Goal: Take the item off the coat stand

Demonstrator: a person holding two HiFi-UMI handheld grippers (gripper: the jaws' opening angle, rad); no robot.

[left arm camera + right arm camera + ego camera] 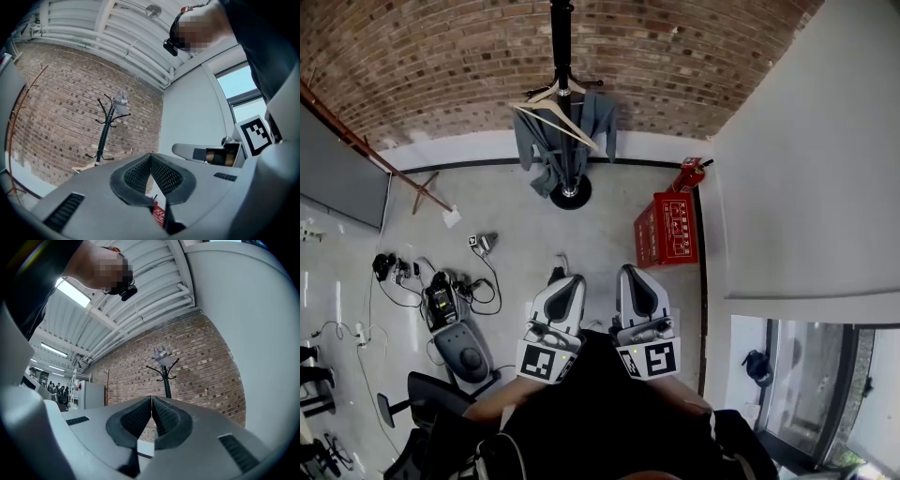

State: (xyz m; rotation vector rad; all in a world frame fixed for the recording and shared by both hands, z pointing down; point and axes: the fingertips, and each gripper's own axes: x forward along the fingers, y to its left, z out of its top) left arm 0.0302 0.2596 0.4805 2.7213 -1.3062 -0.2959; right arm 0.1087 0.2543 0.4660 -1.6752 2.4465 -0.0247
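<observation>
Close to the person's body, the left gripper [566, 281] and right gripper [630, 274] both hold their jaws pressed together, empty. Well beyond them the coat stand [562, 37] rises before the brick wall [694, 56], with a grey cap [161, 354] on its top.

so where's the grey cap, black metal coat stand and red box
grey cap [161, 355], right gripper view, crown
black metal coat stand [166, 381], right gripper view, pole
red box [675, 230], head view, labelled face
</observation>
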